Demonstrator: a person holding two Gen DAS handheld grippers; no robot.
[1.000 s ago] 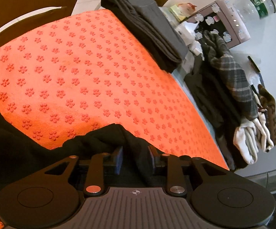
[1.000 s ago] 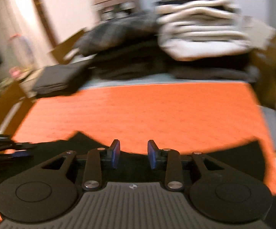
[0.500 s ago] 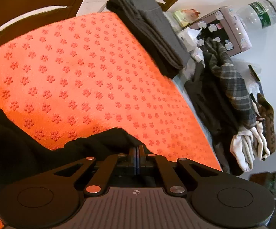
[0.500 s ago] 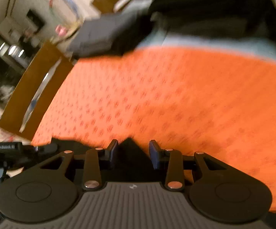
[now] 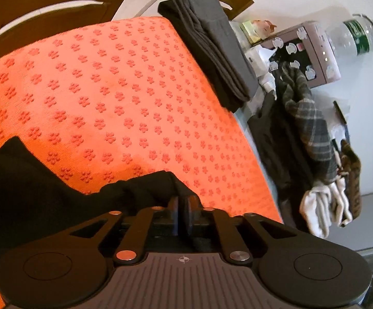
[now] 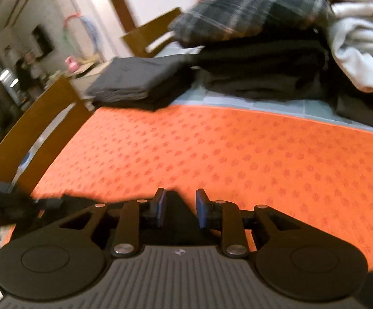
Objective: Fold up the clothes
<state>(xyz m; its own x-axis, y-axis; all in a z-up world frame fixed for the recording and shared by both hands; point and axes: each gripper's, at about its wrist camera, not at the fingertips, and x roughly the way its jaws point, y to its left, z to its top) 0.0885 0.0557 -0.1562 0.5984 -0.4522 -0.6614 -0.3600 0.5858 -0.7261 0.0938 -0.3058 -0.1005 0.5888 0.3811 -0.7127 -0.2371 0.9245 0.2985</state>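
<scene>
Opening, your left tongs (image 5: 183, 212) barely pinch the black garment (image 5: 140, 188); it may slip free. Your right tongs (image 6: 178, 209), also opening, straddle the cloth unclamped.

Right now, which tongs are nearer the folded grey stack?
Probably left. The folded grey stack sits at the mat's far corner, left tongs on that side, right tongs further over. Both opening, black garment between.

Both wrist cams sit low and close over the orange flower-print mat (image 5: 124, 97) (image 6: 225, 154), angled down. Left faces 1 o'clock, right 12. Shared: mat, folded dark-grey garment (image 5: 212, 49) (image 6: 140, 82), plaid-topped clothes pile (image 5: 307, 118) (image 6: 245, 18).
</scene>
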